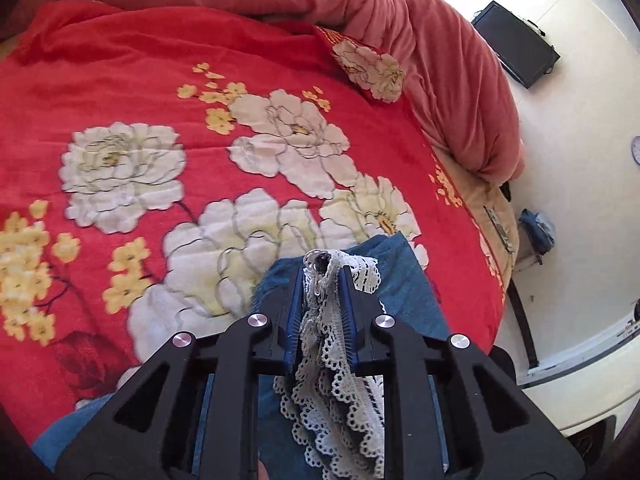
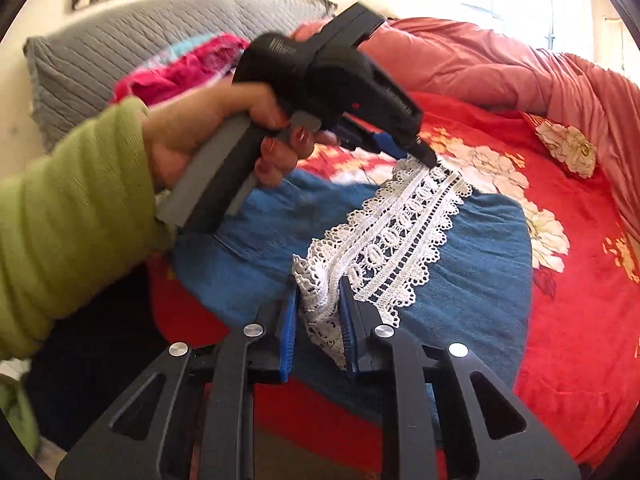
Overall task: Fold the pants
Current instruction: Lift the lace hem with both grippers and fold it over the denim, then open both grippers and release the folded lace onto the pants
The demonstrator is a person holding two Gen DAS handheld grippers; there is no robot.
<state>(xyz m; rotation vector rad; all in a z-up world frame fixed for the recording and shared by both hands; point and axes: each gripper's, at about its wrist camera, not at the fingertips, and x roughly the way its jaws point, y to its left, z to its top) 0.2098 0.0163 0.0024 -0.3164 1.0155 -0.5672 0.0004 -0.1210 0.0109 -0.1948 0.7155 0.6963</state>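
Between the jaws of the right gripper (image 2: 319, 300) a bunch of white lace trim (image 2: 400, 236) is sitting, and both jaws are pressing against it, so this gripper is clamping the lace at its near end. From there the lace is running flat across the blue pants (image 2: 480, 248) to the far end, where the left gripper (image 2: 430, 160), held in the person's left hand (image 2: 224, 132), is pinching it with its tip. The left wrist view is confirming this: the jaws of the left gripper (image 1: 322, 276) are closing on a gathered wad of the same lace (image 1: 332, 352), with blue cloth (image 1: 404, 276) lying just beneath.

Around the grippers, the pants are lying bunched rather than spread on the red flowered bedspread (image 1: 120, 92), near the edge of the bed. A pink quilt (image 1: 440, 52) is heaped at the far side, and a grey pillow (image 2: 120, 36) is resting by the headboard.

Judging from this, the fold is only partly under way: both grippers are gripping the laced edge, which looks like a lift-and-carry step, and no neat, finished stack is showing. Whether earlier folds are already in the cloth cannot be told from its rumpled shape. Laying this edge over and smoothing are probably what remains.
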